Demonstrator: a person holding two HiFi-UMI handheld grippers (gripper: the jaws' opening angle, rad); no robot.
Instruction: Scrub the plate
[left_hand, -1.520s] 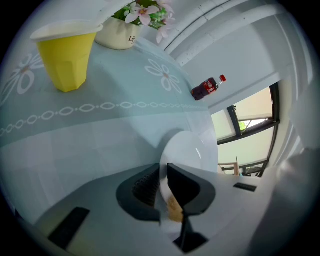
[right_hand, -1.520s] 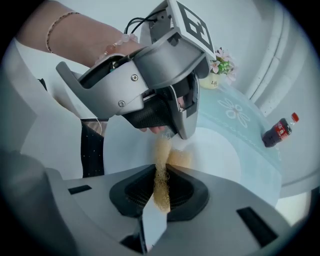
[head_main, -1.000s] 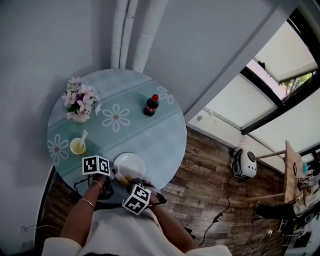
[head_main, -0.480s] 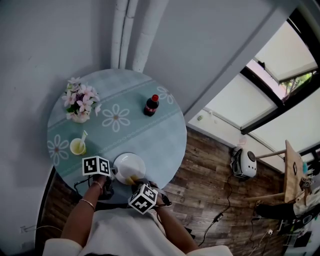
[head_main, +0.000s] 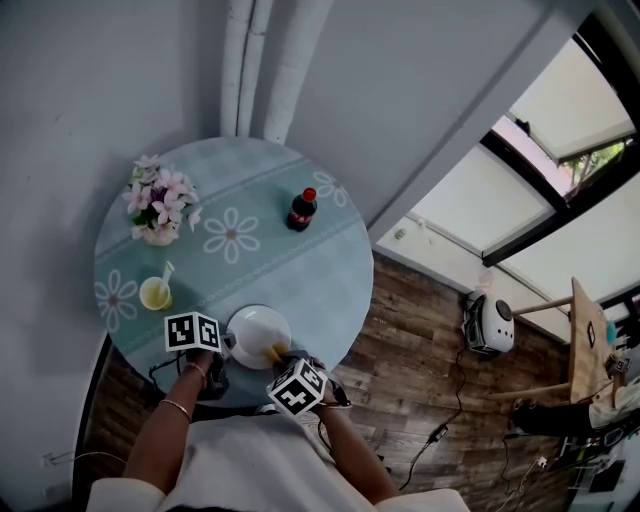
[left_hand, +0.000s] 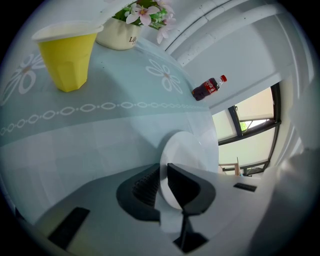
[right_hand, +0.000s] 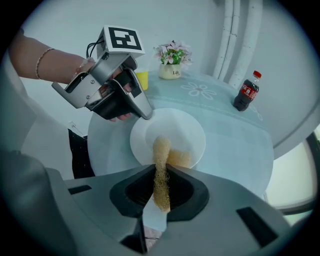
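One white plate (right_hand: 187, 132) lies at the near edge of the round counter (right_hand: 235, 145). Its rim is clamped by the left gripper (left_hand: 162, 175) for steadiness. One fibrous scrubber (right_hand: 161, 150), pinched in the right gripper (right_hand: 161, 172), is pressed onto the plate's centre. Set aside are one cup (head_main: 155, 292), one bottle (head_main: 302, 210) and one flower pot (head_main: 160, 205).

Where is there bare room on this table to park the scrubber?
Free: middle of the round pale-blue table, between dark cola bottle, white flower pot and white plate. Crowded: the near edge, where left tool and right tool work the plate, yellow cup alongside.
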